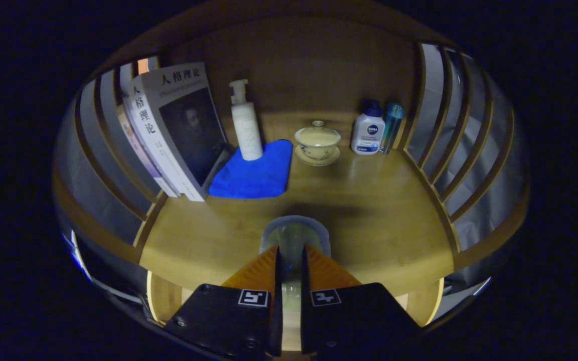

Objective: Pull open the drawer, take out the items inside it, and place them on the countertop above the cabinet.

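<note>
A pale, translucent cup-like item (295, 235) sits pinched between the fingers of the gripper (289, 260), which are nearly closed, both pressing on it. It hangs just over the near part of the wooden table (369, 220), so setting it down looks like a short move straight ahead and down. Farther back stand books (168, 130), a blue cloth (256, 173), a pump bottle (245, 125), a lidded teacup (317, 143) and two small bottles (377, 131).
</note>
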A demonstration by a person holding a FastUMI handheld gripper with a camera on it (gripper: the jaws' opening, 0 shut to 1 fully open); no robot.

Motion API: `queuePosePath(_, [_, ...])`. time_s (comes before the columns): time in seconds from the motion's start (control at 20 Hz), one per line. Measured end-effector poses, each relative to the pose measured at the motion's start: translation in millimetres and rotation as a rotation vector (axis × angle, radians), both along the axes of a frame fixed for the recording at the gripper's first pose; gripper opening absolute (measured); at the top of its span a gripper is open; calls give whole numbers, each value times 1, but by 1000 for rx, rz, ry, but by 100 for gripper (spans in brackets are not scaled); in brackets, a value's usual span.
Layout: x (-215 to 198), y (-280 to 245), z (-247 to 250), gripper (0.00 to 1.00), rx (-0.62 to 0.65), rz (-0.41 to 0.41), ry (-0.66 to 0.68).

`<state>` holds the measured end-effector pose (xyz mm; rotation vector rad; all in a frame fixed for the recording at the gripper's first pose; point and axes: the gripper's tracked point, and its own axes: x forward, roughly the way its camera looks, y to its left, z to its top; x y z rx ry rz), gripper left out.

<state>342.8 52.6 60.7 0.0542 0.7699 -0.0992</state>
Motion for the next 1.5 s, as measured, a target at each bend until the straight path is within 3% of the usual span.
queuePosePath(0.2, [4,6,-12,21,25,35,36])
queuePosePath(0.3, [9,3,-11,35,17,41,12])
queuePosePath(0.45, [5,2,-12,67,23,51,0])
queuePosePath(0.65, [2,6,-9,69,66,54,-58])
queuePosePath(0.85, [-4,3,4,69,25,68,-175])
queuePosePath(1.05, [-32,13,22,69,19,101,-297])
queuePosePath(1.35, [-101,25,43,97,-56,160,-518])
queuePosePath(1.5, [-142,29,49,98,-77,177,-626])
